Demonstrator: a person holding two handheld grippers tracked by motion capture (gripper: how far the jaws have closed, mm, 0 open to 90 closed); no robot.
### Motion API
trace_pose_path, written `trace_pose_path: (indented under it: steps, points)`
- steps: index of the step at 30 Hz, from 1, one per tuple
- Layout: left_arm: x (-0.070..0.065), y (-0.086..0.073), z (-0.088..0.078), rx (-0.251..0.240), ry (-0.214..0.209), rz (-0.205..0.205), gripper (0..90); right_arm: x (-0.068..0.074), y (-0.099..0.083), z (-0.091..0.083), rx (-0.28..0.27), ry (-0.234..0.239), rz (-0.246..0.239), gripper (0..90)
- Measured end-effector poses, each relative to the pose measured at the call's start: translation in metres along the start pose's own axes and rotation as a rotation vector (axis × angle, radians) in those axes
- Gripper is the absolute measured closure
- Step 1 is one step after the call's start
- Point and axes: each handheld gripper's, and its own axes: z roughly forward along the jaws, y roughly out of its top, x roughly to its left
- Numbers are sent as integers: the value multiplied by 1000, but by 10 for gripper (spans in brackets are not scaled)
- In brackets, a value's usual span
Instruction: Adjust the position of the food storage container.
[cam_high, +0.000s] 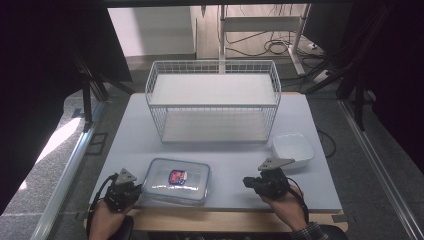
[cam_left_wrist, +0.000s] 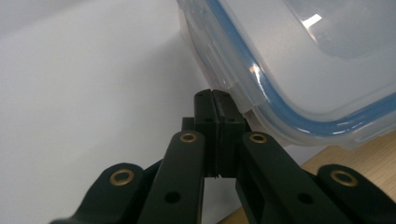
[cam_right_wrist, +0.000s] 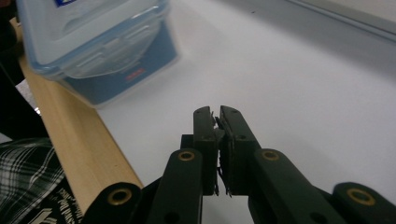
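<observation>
A clear plastic box with a blue-sealed clip lid lies flat on the white mat near the front edge. My left gripper sits just left of it, shut with nothing between its jaws. In the left gripper view the closed tips rest right beside the box's side clip; whether they touch it I cannot tell. My right gripper hovers to the right of the box and points toward it, shut and empty. In the right gripper view its tips stand over bare mat, with the box farther off at upper left.
A white wire basket rack with two shelves stands at the back middle of the mat. A white square bowl sits right of it, just behind my right gripper. The wooden table edge runs along the front.
</observation>
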Motion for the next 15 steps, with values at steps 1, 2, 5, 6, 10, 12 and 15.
trace_pose_path:
  steps: [1,2,5,6,10,12,15]
  points:
    - [-2,1,1,3,-4,10,899,2,-1,0,4,7,-4,853]
    - [-4,3,3,1,-10,15,899,3,-2,1,8,10,-1,853]
    - [-11,10,7,1,-27,31,899,6,-4,3,16,28,0,854]
    - [-13,12,9,1,-34,34,899,7,-4,3,19,33,-1,854]
    - [-22,19,17,0,-65,46,899,10,-6,6,31,48,-5,854]
    - [-25,22,19,1,-75,48,900,12,-6,7,37,57,-4,854]
    - [-32,28,25,0,-93,58,900,13,-7,9,44,62,-6,854]
